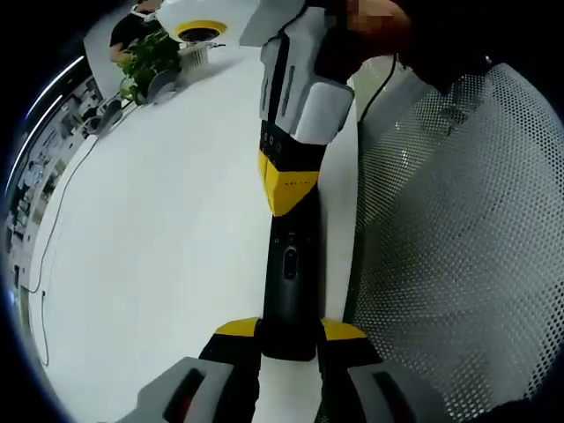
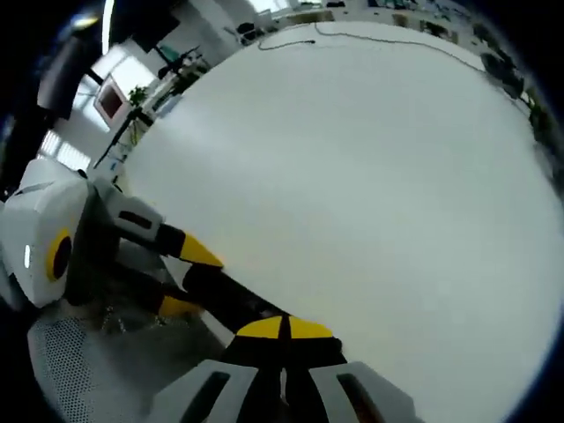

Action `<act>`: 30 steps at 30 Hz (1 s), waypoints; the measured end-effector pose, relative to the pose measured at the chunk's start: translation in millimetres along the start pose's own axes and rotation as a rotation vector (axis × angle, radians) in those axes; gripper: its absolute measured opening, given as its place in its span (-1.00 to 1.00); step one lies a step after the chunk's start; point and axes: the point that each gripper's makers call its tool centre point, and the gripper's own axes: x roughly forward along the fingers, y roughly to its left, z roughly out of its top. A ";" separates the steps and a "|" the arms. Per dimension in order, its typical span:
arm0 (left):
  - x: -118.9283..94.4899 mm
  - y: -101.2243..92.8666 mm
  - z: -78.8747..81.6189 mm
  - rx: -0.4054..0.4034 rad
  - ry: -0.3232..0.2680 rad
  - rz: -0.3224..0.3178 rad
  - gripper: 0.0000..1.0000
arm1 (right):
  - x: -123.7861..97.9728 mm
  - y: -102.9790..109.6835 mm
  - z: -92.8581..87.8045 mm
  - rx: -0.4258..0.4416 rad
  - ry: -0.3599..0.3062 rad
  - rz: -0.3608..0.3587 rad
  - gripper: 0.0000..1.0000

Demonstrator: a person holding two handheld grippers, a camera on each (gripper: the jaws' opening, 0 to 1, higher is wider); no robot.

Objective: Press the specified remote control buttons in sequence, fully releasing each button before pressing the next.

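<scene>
My left jaws [image 1: 288,339] clamp the remote [image 1: 291,282] above the desk [image 1: 159,238], steadying it; my right jaws [image 2: 284,333], closed and empty, press its buttons.

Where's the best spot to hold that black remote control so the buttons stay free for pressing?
Probably by its bare near end, squeezed across the narrow sides, as the left gripper does now. The remote control is a long slim bar with its buttons facing up midway, so an end grip coming in along its length leaves that face clear for the closed tips of the right gripper at the far end.
</scene>
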 end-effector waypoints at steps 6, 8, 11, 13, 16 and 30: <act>-0.2 0.0 0.1 -0.001 -0.005 0.004 -0.51 | 0.0 -1.1 -0.4 -0.017 -0.012 0.000 -1.00; -0.2 0.0 0.0 -0.005 -0.006 0.004 -0.51 | -0.2 -1.5 0.0 -0.011 -0.019 0.007 -1.00; -0.2 -0.1 0.2 -0.008 -0.012 0.004 -0.51 | -0.1 -1.5 1.1 -0.005 -0.013 0.015 -1.00; -0.2 0.1 0.3 -0.010 -0.015 0.005 -0.51 | -0.4 -2.1 1.1 0.024 -0.004 0.023 -1.00; -0.1 0.1 0.4 -0.011 -0.017 0.006 -0.51 | -0.7 -2.9 1.1 0.065 -0.003 0.047 -1.00; -0.1 -0.1 0.5 -0.002 -0.001 0.002 -0.51 | -6.0 10.6 2.1 0.145 0.005 0.144 -1.00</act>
